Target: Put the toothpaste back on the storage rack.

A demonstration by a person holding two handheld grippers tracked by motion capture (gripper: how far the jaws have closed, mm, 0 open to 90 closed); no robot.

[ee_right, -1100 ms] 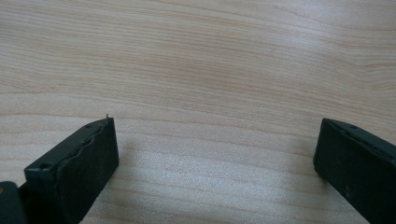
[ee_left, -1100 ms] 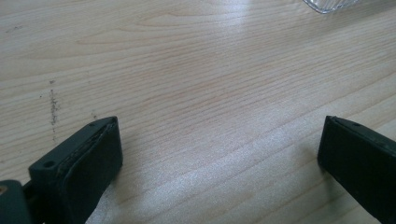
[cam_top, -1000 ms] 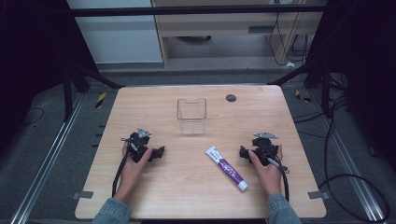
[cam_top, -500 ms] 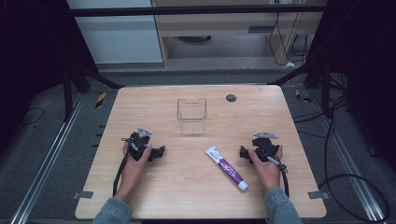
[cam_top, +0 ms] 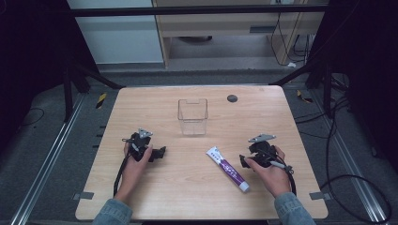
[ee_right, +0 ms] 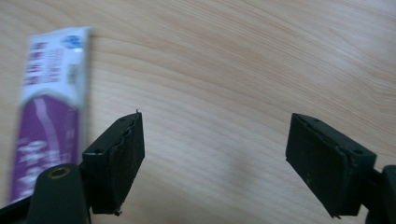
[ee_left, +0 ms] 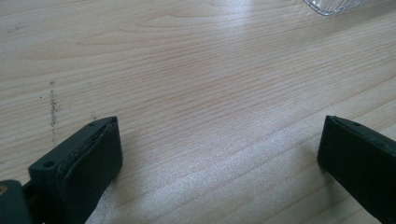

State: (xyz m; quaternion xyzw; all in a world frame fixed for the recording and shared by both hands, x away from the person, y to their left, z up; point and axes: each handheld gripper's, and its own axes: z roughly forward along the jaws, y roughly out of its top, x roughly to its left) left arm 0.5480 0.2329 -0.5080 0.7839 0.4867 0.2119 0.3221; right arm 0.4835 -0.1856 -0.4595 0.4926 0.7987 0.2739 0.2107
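The toothpaste tube (cam_top: 227,168) lies flat on the wooden table (cam_top: 187,197), white-and-purple, between the two hands but much nearer the person's right. Its long axis runs diagonally in the high view: the flat crimped end points up and left toward the clear plastic container (cam_top: 192,117), the capped end down and right toward the table's near edge. The right gripper (cam_top: 245,161) sits just beside the tube's lower half, on its right flank, jaws turned toward it and apart from it. In the right gripper view, the tube (ee_right: 46,107) lies off to the left of the left jaw, outside the gap; bare wood shows between the jaws. Those jaws stand parted with nothing between them, and they have just been closing somewhat from their widest. The left gripper (cam_top: 159,153) rests on the table well apart from the tube, jaws spread wide over bare wood, with a corner of the container (ee_left: 336,5) at the top edge of the left gripper view. Judgement: the right hand is the one placed to take the tube, and it would need to shift sideways across the tube's long axis to bring it between the jaws.
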